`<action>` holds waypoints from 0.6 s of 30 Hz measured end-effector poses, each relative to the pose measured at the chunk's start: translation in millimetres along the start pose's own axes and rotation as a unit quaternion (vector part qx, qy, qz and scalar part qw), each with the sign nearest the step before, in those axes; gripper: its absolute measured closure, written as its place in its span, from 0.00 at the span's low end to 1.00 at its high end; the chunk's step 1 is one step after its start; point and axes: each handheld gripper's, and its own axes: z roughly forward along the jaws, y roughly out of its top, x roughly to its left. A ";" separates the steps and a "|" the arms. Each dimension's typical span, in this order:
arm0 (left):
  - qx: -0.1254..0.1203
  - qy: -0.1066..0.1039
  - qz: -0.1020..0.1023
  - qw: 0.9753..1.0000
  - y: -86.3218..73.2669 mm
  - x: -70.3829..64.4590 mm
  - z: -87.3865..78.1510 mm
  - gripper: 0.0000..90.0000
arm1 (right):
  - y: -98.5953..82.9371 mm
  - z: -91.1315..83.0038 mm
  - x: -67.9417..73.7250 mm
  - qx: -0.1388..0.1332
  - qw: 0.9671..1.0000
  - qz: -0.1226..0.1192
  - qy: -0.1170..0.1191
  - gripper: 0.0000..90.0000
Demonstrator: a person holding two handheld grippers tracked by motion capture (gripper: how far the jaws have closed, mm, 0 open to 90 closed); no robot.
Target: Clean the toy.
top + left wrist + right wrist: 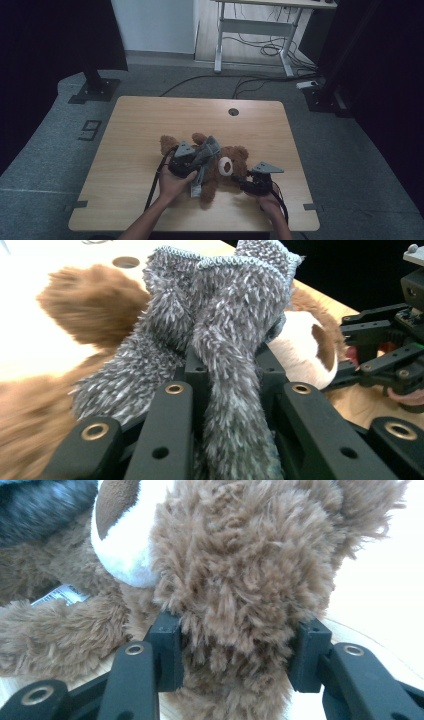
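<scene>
— Brown plush: how was the teddy bear (220, 167) entered, and where?

— It was recorded lying on the wooden tabletop (150, 120), nearer the front edge than the back and slightly right of centre, with its white muzzle (300, 352) turned up. A white label (60, 595) was noted beside one limb.

— And the grey item?

— A fuzzy grey sock (225, 330) was listed, draped across the bear's body. It was pinched between the narrow jaws of the left gripper (184, 165), as was seen in the left gripper view.

— The right gripper (245, 181)?

— Its jaws were logged spread fairly wide and closed around the bear's head, fur being pressed against both pads (167, 645). The grip was made from the side nearer the right edge of the tabletop.
</scene>
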 end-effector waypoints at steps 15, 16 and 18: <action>-0.001 0.081 -0.047 0.996 -34.9 61.8 -46.6 0.83 | -1.8 -0.9 -1.8 -0.003 1.000 0.008 0.006 0.59; 0.002 0.091 -0.049 0.995 -36.8 65.9 -47.2 0.83 | -1.8 -1.0 -1.9 -0.002 1.000 0.008 0.007 0.58; 0.008 0.099 -0.058 0.993 -40.0 75.1 -48.5 0.83 | -2.1 -1.1 -2.2 -0.003 1.000 0.010 0.008 0.59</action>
